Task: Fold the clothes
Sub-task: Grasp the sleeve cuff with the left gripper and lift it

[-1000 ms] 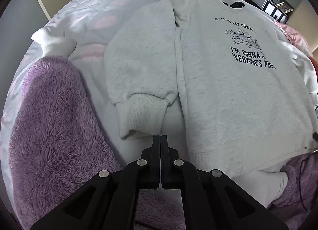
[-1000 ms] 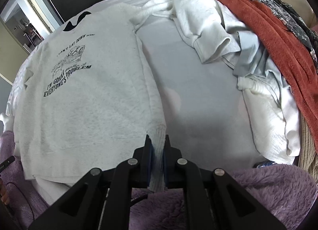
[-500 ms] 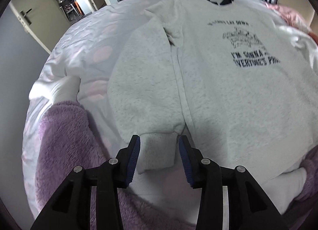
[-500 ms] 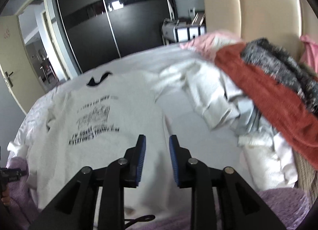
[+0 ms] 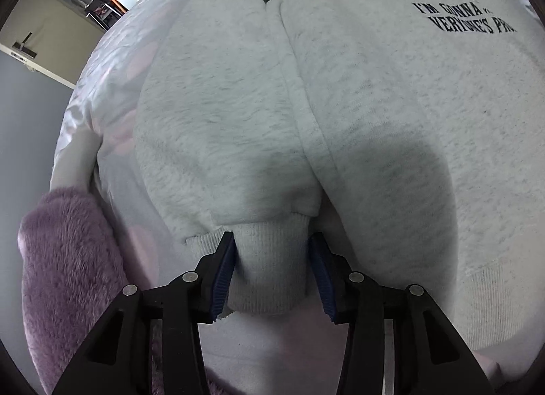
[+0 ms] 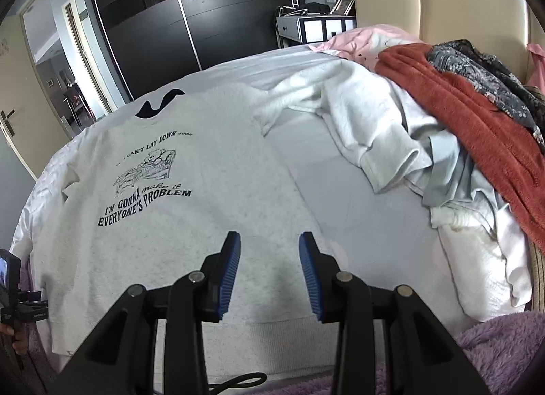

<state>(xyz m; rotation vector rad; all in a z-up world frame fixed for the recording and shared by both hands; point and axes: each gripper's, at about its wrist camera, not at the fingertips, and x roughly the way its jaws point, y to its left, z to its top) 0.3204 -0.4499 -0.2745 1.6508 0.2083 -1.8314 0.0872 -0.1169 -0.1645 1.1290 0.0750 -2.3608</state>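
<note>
— What's the biggest thing in front of you?

— The bed (image 6: pixel 340 211), covered with a white sheet, with a fuzzy purple blanket (image 5: pixel 68 275) at its near edge. Spread flat on it, front side up, is the grey sweatshirt (image 6: pixel 190 224), dark lettering and a small drawing across the chest. Its bottom hem lies nearest me, its collar at the far side.

— And beside it?

— To the right, apart from the sweatshirt, a heap of other clothes: a white top (image 6: pixel 368 129), a rust-red towel (image 6: pixel 477 136) and a dark patterned garment (image 6: pixel 483 71) on top of the pile.

— Where are your jaws?

— My left gripper (image 5: pixel 272 252) points steeply down at the sweatshirt's sleeve (image 5: pixel 221 129), which lies alongside the body. The ribbed cuff (image 5: pixel 269 269) sits right between my left fingers. Those jaws have just been opening and now stand roughly halfway apart. The left pad touches the cuff's edge, while the right pad stands just beside it; I am not squeezing it.

— And the right one?

— My right gripper (image 6: pixel 269 252) hangs above the lower right part of the sweatshirt, near its side edge. Its jaws have also just been opening, about halfway, and there is nothing between them, only the cloth lying underneath.
</note>
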